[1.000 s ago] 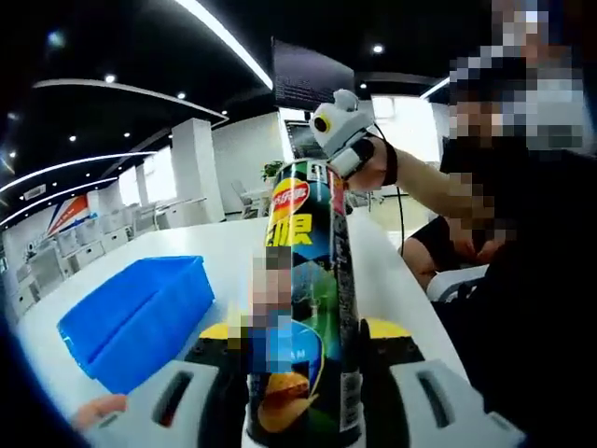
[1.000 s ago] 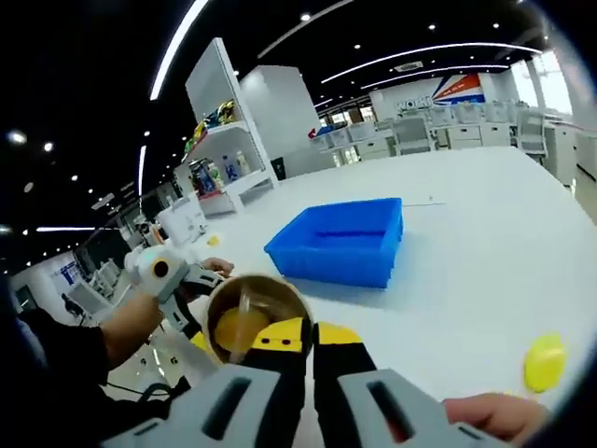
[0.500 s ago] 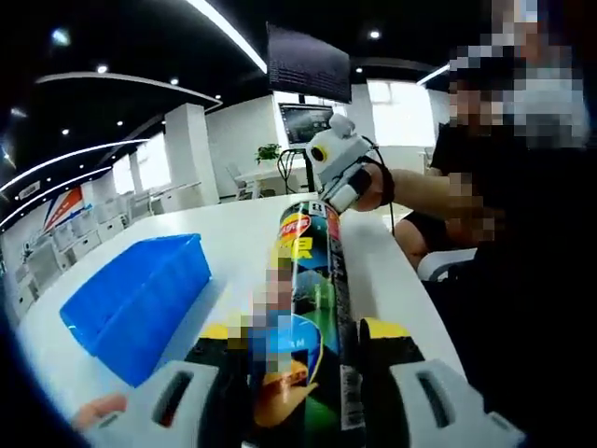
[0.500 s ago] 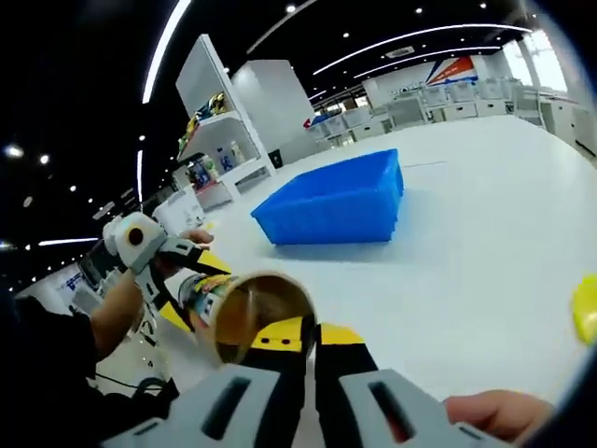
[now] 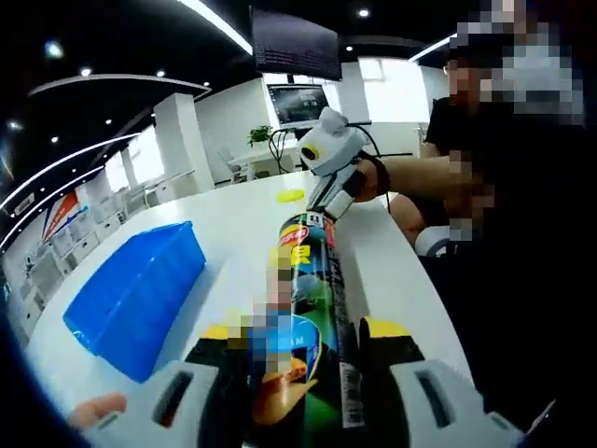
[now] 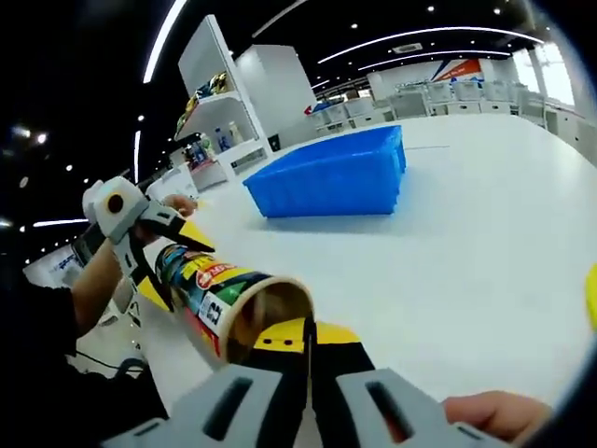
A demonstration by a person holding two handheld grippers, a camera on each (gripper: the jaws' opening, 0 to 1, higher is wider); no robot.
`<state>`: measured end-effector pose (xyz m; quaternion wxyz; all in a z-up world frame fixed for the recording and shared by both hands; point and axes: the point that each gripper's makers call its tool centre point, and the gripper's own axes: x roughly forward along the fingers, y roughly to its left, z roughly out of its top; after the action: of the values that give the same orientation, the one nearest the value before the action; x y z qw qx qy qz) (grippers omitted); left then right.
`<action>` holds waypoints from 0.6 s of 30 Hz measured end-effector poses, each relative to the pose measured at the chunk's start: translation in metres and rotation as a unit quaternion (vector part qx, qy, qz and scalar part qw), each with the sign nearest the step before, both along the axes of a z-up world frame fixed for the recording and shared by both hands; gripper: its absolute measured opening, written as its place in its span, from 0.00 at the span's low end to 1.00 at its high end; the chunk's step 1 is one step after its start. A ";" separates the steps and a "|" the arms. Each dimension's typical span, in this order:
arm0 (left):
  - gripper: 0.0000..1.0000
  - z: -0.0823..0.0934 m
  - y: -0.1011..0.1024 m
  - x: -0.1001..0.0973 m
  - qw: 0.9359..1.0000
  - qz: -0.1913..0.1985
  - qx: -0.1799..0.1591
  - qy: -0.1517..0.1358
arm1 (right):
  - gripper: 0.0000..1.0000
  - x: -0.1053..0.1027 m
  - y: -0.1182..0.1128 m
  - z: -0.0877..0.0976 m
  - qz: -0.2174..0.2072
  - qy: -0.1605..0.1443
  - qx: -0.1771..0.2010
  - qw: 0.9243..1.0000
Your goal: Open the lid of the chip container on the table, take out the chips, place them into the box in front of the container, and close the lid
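The chip can (image 5: 303, 308), green and black with a red logo, lies between the jaws of my left gripper (image 5: 300, 334), which is shut on its lower body. Its lid is off. The can (image 6: 215, 285) tilts with its open mouth (image 6: 270, 313) toward the right gripper view; the inside looks dark. My right gripper (image 6: 308, 334) has its jaws pressed together at the mouth's rim, seemingly pinching it. From the left gripper view the right gripper (image 5: 322, 205) meets the can's far end. The blue box (image 5: 135, 294) (image 6: 331, 177) stands on the white table. The left gripper (image 6: 173, 263) clasps the can.
The yellow lid (image 5: 291, 196) lies on the table (image 5: 242, 243) beyond the can, and shows as the yellow lid (image 6: 593, 308) at the picture's right edge. A person in black (image 5: 522, 233) sits at the table's side. Shelves (image 6: 219, 131) stand behind.
The can has tipped from nearly upright to slanting low over the table, and its side now shows in the right gripper view instead of the chips inside. Both grippers kept their hold.
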<state>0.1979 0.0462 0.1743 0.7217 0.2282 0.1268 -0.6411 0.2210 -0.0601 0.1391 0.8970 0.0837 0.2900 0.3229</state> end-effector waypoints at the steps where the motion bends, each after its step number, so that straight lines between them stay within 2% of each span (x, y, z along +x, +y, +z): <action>1: 0.46 -0.001 0.001 0.000 1.000 -0.003 0.013 0.002 | 0.00 -0.001 0.000 0.000 0.001 0.000 0.000 1.000; 8: 0.46 -0.007 -0.001 -0.001 0.997 -0.011 0.082 -0.001 | 0.00 -0.002 0.001 0.000 0.002 -0.005 0.000 1.000; 13: 0.46 -0.011 -0.001 0.000 0.992 -0.010 0.127 -0.002 | 0.01 -0.003 0.002 0.000 0.010 -0.026 -0.017 0.999; 18: 0.46 -0.014 0.000 0.000 0.986 -0.011 0.164 -0.010 | 0.02 -0.003 -0.005 0.000 0.019 -0.009 0.004 1.000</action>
<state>0.1979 0.0465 0.1600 0.6686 0.3516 0.2207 -0.6170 0.2183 -0.0649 0.1393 0.8932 0.0786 0.2821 0.3413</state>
